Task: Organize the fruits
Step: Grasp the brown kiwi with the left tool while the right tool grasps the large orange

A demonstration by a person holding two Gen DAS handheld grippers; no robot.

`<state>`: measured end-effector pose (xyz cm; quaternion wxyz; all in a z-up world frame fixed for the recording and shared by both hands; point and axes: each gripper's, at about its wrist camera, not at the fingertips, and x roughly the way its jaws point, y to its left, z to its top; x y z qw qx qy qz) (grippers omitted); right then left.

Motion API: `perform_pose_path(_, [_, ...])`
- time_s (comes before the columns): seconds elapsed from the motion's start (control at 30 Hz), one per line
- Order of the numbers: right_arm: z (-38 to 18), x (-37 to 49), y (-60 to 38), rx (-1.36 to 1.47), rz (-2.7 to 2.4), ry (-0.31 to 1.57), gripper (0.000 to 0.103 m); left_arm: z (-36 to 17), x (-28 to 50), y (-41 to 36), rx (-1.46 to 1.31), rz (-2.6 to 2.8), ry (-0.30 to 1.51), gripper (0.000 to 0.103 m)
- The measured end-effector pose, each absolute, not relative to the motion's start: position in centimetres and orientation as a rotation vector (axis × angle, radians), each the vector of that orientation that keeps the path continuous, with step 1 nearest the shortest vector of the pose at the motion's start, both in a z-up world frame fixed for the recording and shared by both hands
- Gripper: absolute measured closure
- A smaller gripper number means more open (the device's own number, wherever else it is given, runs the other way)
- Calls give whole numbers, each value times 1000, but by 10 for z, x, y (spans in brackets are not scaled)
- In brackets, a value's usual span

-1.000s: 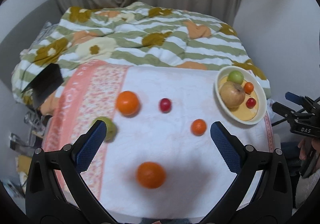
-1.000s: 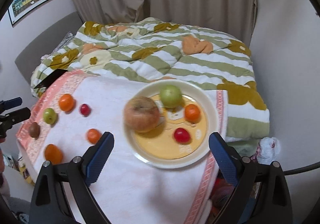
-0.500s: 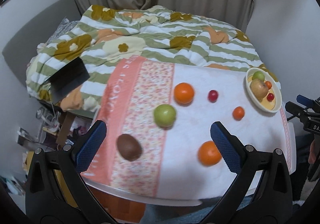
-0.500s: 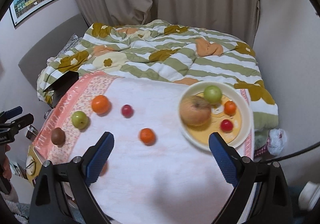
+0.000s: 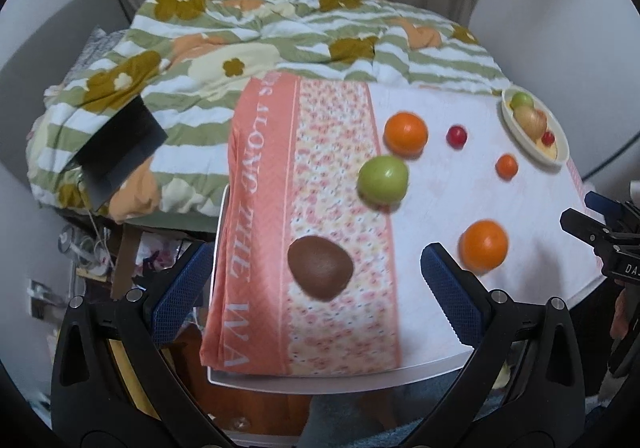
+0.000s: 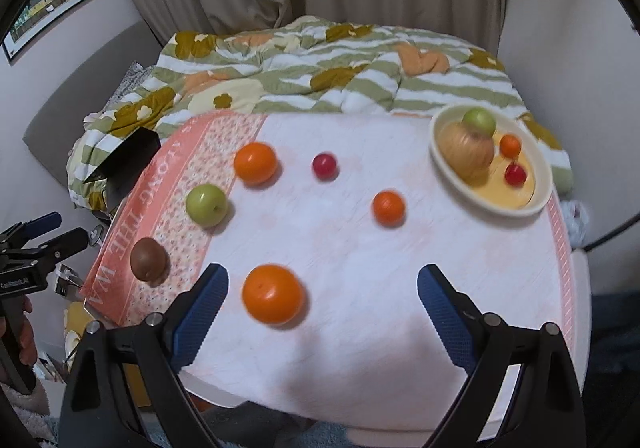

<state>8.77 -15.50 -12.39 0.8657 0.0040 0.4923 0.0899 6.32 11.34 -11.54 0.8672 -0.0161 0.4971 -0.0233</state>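
Kiwi [image 6: 148, 259] left on cloth [image 6: 360, 248]; plate [image 6: 536, 204] far right w/ maybe four fruits.

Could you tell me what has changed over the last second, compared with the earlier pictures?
Both grippers swung left across the table. The left gripper now frames the brown fruit; the right gripper left the plate and faces the near orange. Both stayed open and empty. No fruit moved.

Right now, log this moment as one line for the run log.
left gripper: open, over brown fruit | right gripper: open, empty | plate: four fruits | cloth: six loose
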Motion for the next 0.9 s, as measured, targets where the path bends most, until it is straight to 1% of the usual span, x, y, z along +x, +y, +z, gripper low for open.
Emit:
perform_pose_path(0.2, [-158,80,-133,65,162,1056,8,-149,70,115,17,-126,1076,0])
perform_pose_path(0.33, [-178,79,-122,48,168,1066,9,-171,74,110,37,-143,1102,0])
perform_pose_path(0.6, [-205,81,-108,-11,193,1052,9,-199,73,103,69,-144,1082,0])
perform_pose_path(0.73, [-218,83,-105,-33,202,1064,9,-210,76,99,93,-136,1074,4])
perform_pose_path(0.8, [-223,85,-103,-43,213,1078,9,-217,77,96,114,-132,1077,15])
perform_pose_path(0.9, [-228,87,-103,-59,222,1089,9,-223,78,95,118,-137,1090,19])
